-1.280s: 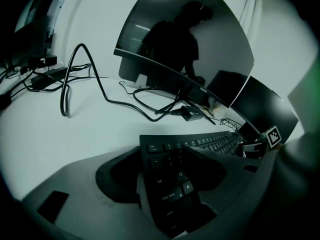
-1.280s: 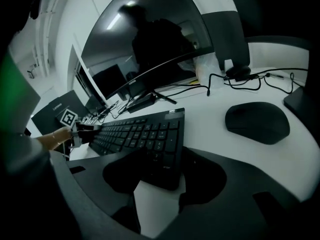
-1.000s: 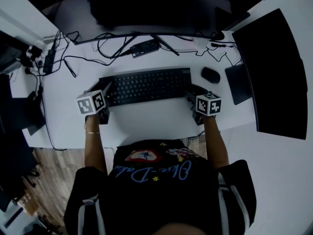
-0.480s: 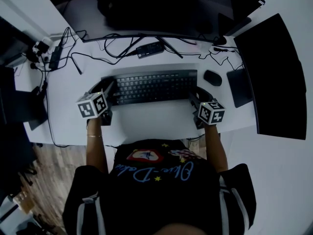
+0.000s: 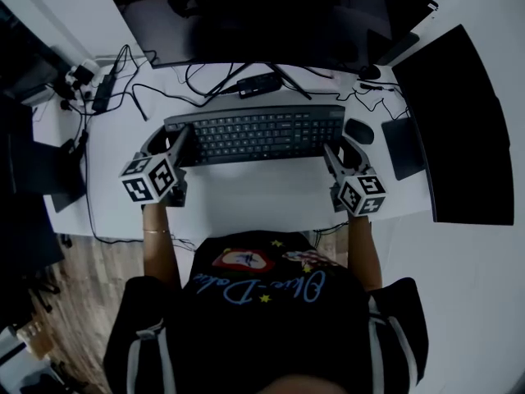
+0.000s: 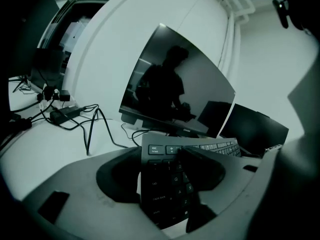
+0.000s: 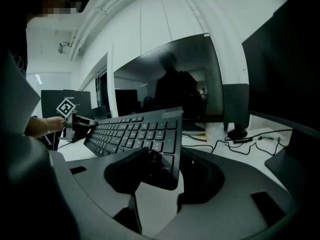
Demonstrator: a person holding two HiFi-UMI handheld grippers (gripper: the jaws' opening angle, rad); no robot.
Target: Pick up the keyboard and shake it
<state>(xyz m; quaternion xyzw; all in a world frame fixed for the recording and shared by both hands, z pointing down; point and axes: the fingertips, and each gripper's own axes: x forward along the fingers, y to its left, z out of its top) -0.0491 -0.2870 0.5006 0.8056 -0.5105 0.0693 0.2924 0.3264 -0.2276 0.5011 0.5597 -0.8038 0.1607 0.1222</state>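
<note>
The black keyboard (image 5: 254, 134) hangs above the white desk (image 5: 254, 199), gripped at both ends. My left gripper (image 5: 174, 140) is shut on its left end; in the left gripper view the pads (image 6: 200, 166) clamp the key rows of the keyboard (image 6: 212, 146). My right gripper (image 5: 335, 150) is shut on the right end, its jaws having just closed a little tighter. In the right gripper view the keyboard (image 7: 130, 129) runs away to the left from my right gripper (image 7: 160, 171), tilted up, with the other gripper's marker cube at its far end.
A wide monitor (image 5: 262, 15) stands behind the keyboard and a second dark screen (image 5: 459, 121) at the right. A black mouse (image 5: 358, 131) and a dark pad (image 5: 402, 146) lie to the right. Tangled cables (image 5: 123, 89) and a power strip cover the back left.
Both grippers have risen with the keyboard between them; it has left the desk and now sits higher and larger in the head view.
</note>
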